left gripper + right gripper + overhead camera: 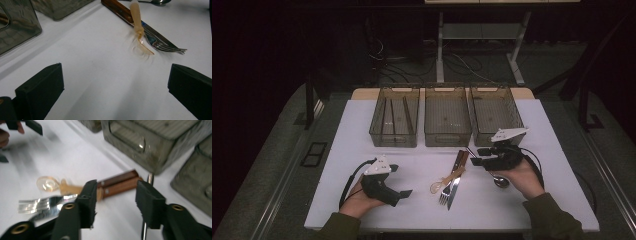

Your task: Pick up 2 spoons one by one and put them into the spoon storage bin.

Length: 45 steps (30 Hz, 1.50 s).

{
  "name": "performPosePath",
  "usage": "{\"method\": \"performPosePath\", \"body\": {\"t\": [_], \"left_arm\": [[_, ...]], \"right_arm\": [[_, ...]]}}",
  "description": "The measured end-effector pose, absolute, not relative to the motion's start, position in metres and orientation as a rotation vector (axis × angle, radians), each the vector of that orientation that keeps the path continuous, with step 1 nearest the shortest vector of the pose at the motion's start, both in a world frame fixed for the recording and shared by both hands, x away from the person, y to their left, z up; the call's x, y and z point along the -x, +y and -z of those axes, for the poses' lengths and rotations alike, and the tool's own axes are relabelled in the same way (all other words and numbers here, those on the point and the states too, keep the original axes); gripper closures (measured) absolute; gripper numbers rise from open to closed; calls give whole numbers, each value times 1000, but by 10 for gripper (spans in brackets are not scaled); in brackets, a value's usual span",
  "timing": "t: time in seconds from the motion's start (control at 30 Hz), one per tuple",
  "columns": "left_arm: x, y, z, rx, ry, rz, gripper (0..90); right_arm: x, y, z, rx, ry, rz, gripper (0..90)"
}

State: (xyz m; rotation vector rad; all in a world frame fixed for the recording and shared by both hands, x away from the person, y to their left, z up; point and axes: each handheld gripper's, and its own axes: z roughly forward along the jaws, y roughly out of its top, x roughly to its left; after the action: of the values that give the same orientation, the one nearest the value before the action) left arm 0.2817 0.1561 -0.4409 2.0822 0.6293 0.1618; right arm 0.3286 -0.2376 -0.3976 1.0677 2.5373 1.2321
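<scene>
Right gripper (115, 202) nearest, jaws parted astride the wooden handles (120, 185), not yet clamped. Cutlery pile (452, 180) just in front of the middle bin (447, 120), unsorted. Left gripper (399, 182) wide open, left of the pile. Sorting barely begun, apparently.

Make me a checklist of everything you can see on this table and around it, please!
Surface: white table, bare at the left.
Job's things: wooden-handled knife and fork, orange plastic spoon, metal spoon; three clear bins at the back.
Clutter: nothing seen.
Grippers: left gripper open, off the table; right gripper open, jaws either side of the wooden handles.
Cables: black cable trails from the left gripper.
Surroundings: dark floor, desk legs, tangled wires.
</scene>
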Motion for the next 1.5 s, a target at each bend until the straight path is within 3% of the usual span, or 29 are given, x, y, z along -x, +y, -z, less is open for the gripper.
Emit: {"method": "performPosePath", "body": {"t": [0.63,1.5], "left_arm": [[-280,154,441,-2100,618,-168,0],[-280,154,441,-2103,616,-170,0]], "right_arm": [[-287,-269,416,-1128,2594,-1116,875],[-275,-275,436,-1137,2653,-846,899]]}}
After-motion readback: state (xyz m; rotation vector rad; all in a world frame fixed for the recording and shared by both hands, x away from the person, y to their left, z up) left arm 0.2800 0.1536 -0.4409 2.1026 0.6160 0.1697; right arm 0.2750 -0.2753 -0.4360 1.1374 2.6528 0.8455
